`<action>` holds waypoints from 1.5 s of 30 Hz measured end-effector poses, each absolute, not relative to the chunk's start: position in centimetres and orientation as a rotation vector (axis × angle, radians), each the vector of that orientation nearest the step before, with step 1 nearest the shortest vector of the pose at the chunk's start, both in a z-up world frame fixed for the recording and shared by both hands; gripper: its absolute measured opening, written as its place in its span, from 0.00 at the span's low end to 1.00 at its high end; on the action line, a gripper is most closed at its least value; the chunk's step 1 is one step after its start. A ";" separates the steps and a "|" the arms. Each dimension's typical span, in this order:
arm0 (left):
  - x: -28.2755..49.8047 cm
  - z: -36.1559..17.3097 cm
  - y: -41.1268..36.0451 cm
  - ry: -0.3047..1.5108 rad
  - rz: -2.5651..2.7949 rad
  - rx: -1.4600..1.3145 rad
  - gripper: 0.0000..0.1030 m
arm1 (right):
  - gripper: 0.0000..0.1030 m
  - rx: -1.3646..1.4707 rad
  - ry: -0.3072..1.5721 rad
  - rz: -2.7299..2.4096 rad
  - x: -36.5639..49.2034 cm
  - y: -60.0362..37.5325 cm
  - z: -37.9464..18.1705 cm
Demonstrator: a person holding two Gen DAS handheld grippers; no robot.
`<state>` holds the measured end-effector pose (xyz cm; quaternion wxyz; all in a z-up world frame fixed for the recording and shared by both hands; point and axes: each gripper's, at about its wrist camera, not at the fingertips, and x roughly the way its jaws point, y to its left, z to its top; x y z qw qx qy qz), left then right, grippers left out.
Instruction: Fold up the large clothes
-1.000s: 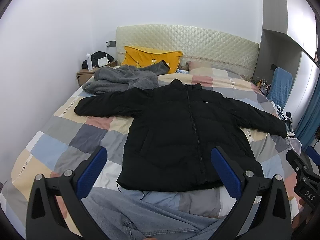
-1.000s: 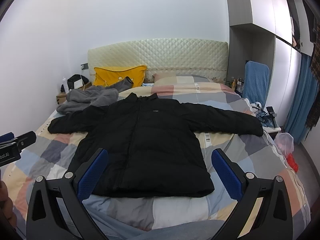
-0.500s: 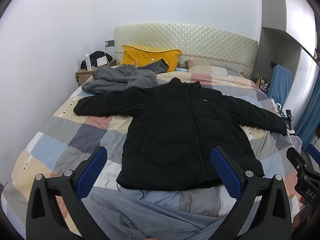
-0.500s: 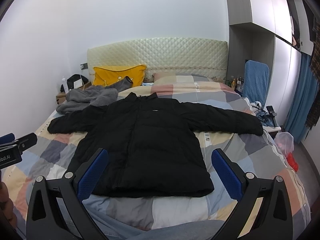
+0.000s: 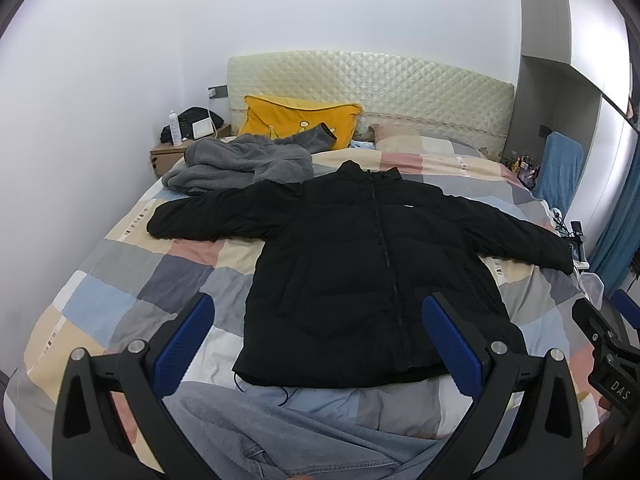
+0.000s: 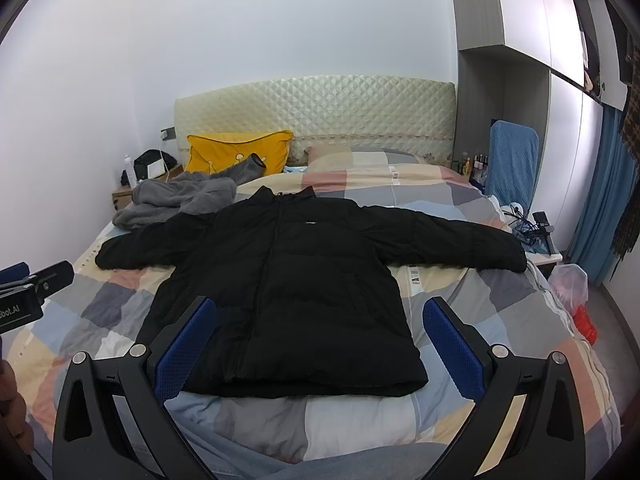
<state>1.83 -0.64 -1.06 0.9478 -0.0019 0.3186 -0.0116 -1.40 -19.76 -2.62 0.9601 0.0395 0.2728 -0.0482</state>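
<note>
A black puffer jacket (image 5: 360, 264) lies flat and zipped on the bed, front up, both sleeves spread out to the sides; it also shows in the right wrist view (image 6: 296, 280). My left gripper (image 5: 318, 340) is open and empty, held above the jacket's hem at the foot of the bed. My right gripper (image 6: 320, 340) is open and empty, also above the hem, to the right of the left one. Neither touches the jacket.
A patchwork quilt (image 5: 132, 280) covers the bed. A grey fleece garment (image 5: 240, 168) and a yellow pillow (image 5: 296, 120) lie near the headboard. A nightstand (image 5: 168, 156) stands at the left, a blue chair (image 6: 512, 164) and a plastic bag (image 6: 568, 284) at the right.
Both views have shifted very slightly; the jacket and the open grippers stand as before.
</note>
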 end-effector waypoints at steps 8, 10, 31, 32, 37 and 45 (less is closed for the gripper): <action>2.3 -1.5 -0.6 0.658 -0.090 -0.041 1.00 | 1.00 0.066 0.554 -0.101 -1.1 -19.6 -2.4; 2.5 -1.1 -0.7 0.647 -0.116 -0.050 1.00 | 1.00 0.068 0.553 -0.093 -0.9 -19.5 -2.3; 8.0 3.1 -7.1 0.557 -0.205 0.017 1.00 | 1.00 0.098 0.473 -0.187 3.1 -26.7 0.4; 8.5 2.9 -7.5 0.567 -0.215 0.011 1.00 | 1.00 0.098 0.473 -0.188 3.2 -27.1 0.3; 10.9 1.3 -8.8 0.631 -0.239 -0.027 1.00 | 1.00 0.115 0.456 -0.215 4.4 -30.9 -0.6; 14.0 -1.5 -11.6 0.682 -0.215 0.025 1.00 | 1.00 0.116 0.504 -0.284 8.7 -37.9 -3.8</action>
